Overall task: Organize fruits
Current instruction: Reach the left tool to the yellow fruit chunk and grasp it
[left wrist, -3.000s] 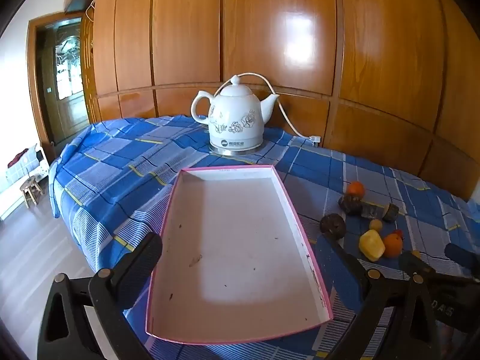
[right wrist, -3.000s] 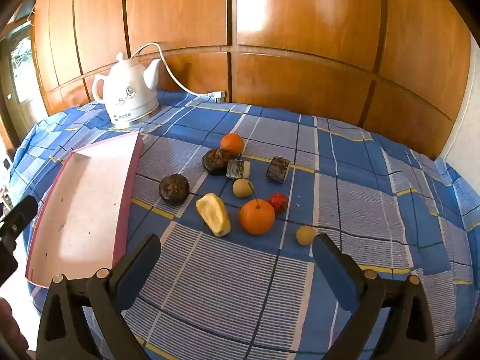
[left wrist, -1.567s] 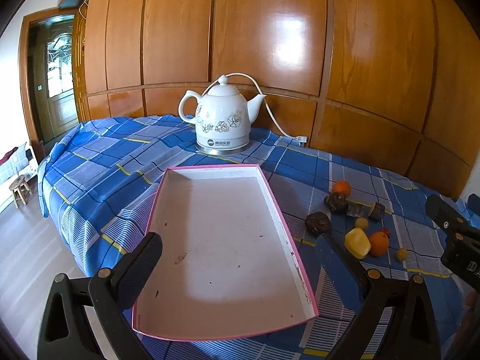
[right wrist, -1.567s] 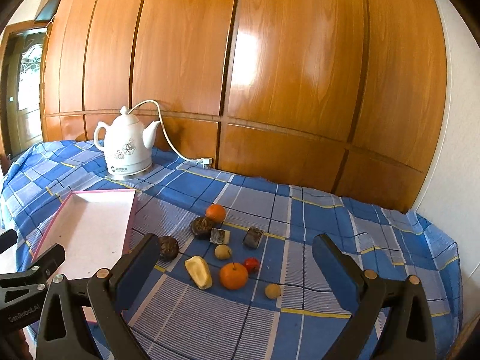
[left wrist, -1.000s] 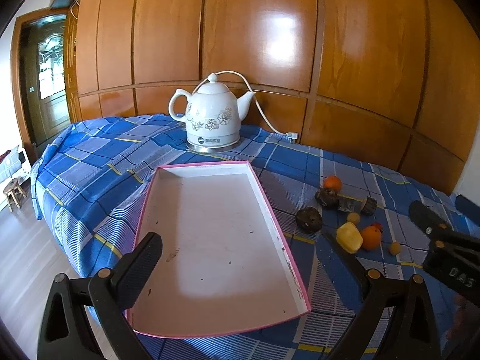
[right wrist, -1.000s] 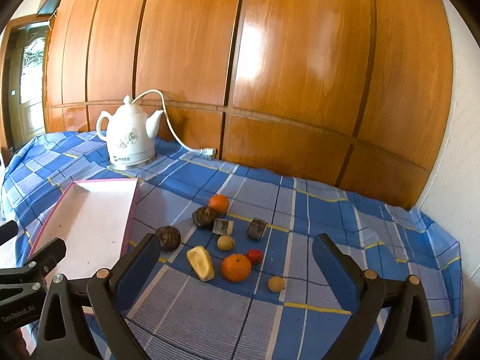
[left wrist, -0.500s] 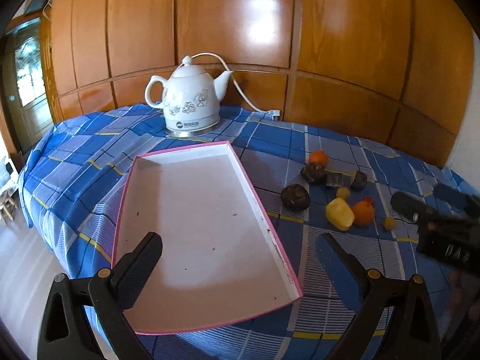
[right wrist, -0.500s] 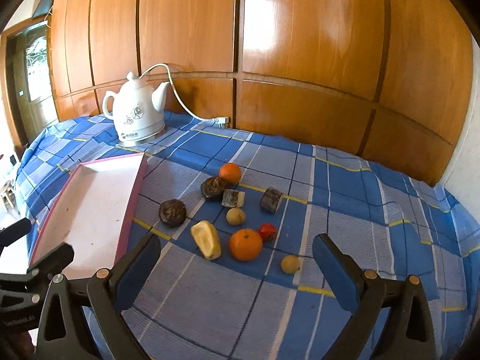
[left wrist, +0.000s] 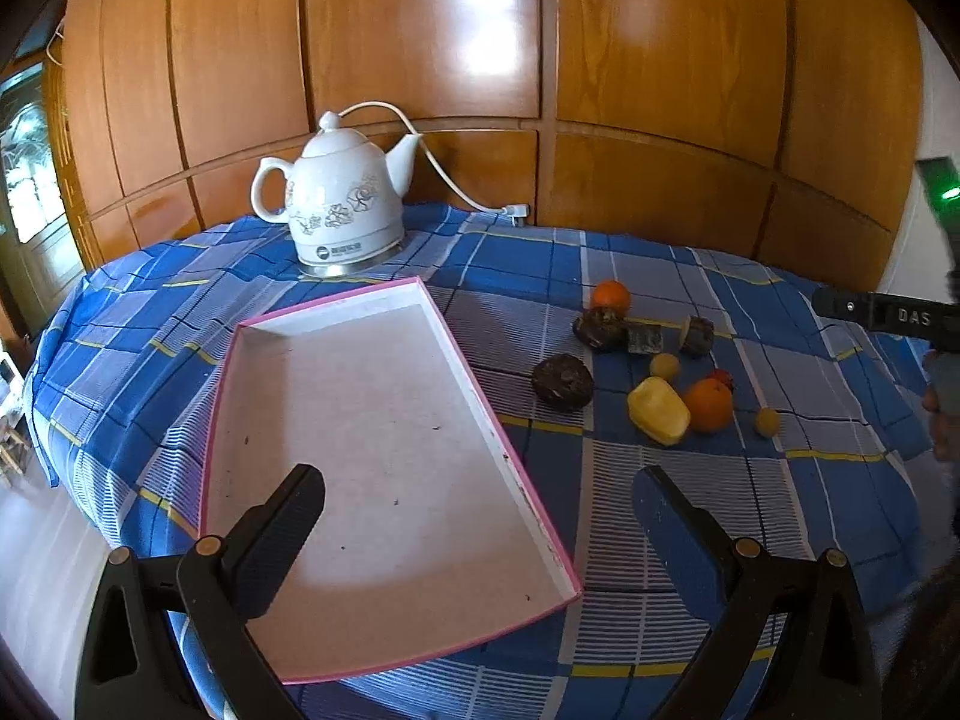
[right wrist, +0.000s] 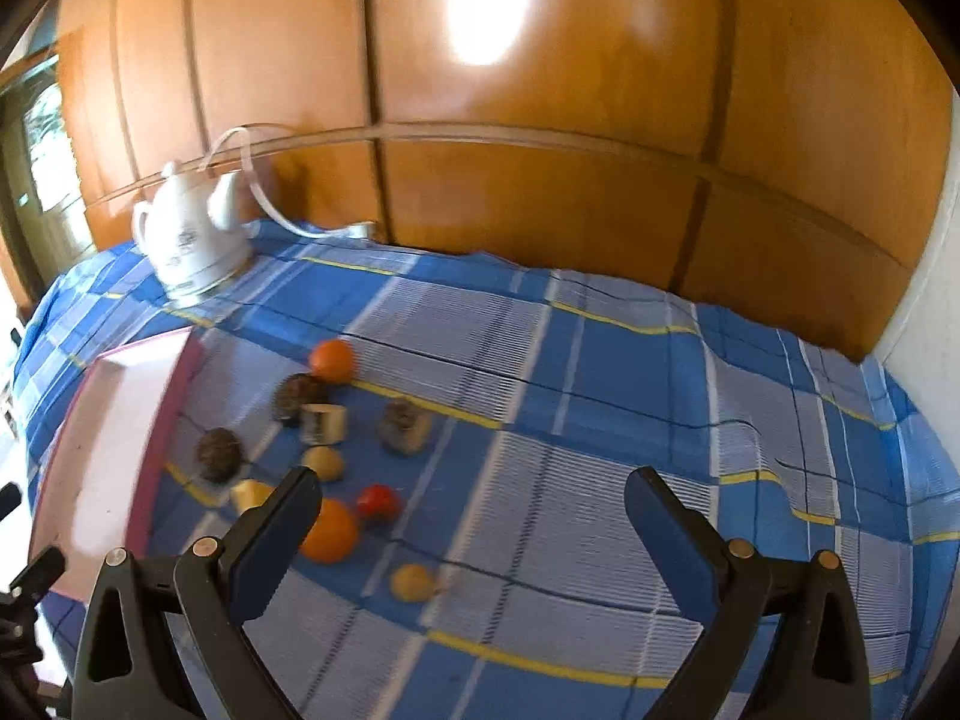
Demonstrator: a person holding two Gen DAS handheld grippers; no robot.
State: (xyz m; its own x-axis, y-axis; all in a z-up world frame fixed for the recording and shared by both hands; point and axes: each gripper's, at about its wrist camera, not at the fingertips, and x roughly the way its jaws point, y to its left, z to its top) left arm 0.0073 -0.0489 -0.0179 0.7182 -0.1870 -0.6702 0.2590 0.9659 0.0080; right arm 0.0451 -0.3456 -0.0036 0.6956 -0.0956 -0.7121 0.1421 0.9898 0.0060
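Left hand-held gripper [left wrist: 480, 510] hovers with fingers spread wide over the near end of the pink-rimmed tray [left wrist: 516, 468], nothing between them. Right hand-held gripper [right wrist: 471, 513] is also wide apart and holding nothing, above the fruits [right wrist: 327, 531] (frame motion-blurred). Fruits sit loose on the blue checked tablecloth [left wrist: 750, 510] just right of the tray, white kettle [left wrist: 345, 210] behind.

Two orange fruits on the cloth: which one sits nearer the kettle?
The smaller orange at the cluster's far end; the bigger orange lies nearer the camera beside the yellow fruit.
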